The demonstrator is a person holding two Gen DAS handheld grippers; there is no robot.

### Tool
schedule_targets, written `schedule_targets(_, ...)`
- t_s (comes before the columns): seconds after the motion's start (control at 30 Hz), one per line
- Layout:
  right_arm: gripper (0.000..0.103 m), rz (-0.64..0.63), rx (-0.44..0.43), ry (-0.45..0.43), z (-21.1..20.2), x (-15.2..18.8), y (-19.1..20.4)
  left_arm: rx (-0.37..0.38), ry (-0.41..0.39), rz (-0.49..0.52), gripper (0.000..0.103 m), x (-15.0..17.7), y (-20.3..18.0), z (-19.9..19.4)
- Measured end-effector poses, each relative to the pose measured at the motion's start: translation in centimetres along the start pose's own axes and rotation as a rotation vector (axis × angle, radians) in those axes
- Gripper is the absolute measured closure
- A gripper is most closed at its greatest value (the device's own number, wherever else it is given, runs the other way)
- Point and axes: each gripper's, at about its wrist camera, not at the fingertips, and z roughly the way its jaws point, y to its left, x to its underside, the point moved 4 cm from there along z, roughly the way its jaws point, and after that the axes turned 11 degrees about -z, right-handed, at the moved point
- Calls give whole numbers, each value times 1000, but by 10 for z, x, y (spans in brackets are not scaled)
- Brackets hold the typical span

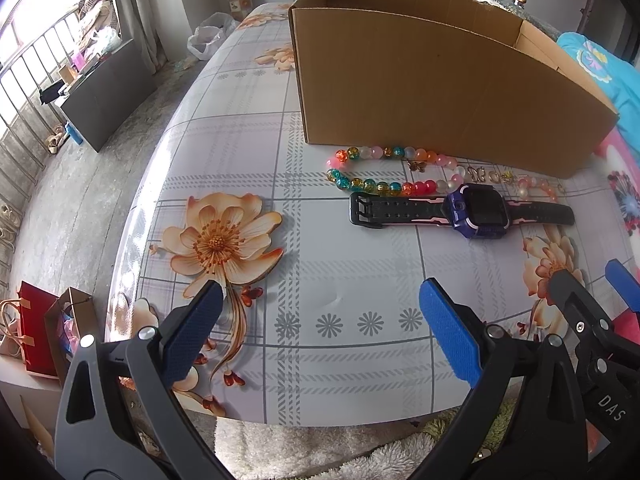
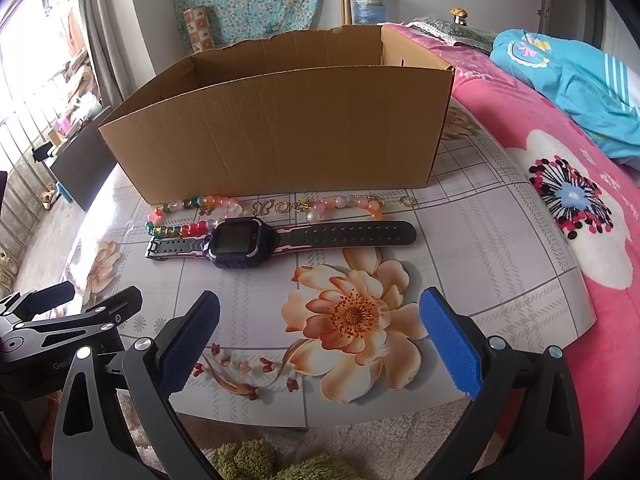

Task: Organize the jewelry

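1. Table (image 1: 360,280): covered in a grey-check cloth printed with orange flowers; its near edge sits just ahead of both grippers; a pink blanket (image 2: 560,240) with a flower patch lies along its right side, with a blue garment (image 2: 568,80) further back on it.
2. Box (image 2: 280,132): brown cardboard, open-topped, standing upright toward the back of the table; its long front wall faces the cameras; the inside floor is hidden from both views.
3. Left gripper (image 1: 320,328): jaws spread wide, holding nothing; blue pads face each other above the near part of the cloth; well short of the jewelry.
4. Right gripper (image 2: 320,340): jaws likewise spread wide, empty; poised above the large printed flower, near the table edge; it shows at the right border of the left wrist view, just beside the left gripper.
5. Watch (image 2: 240,244): purple case, dark screen, black strap with pink trim laid out flat and straight; lies parallel to the box's front wall, in front of the beads.
6. Beads (image 1: 384,168): string of multicoloured round beads, doubled back at its left end; lies between watch and box, touching or just beside the watch case.
7. Bracelet (image 2: 344,204): pale pink and orange beads with small gold charms and a ring clasp; right of the beads, close to the box wall.
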Motion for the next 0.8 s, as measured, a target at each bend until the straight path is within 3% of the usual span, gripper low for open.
schedule_targets(0.8,5,0,-5,-14,-5,-2,-2,-22,-17,10,8,3,-2,-8)
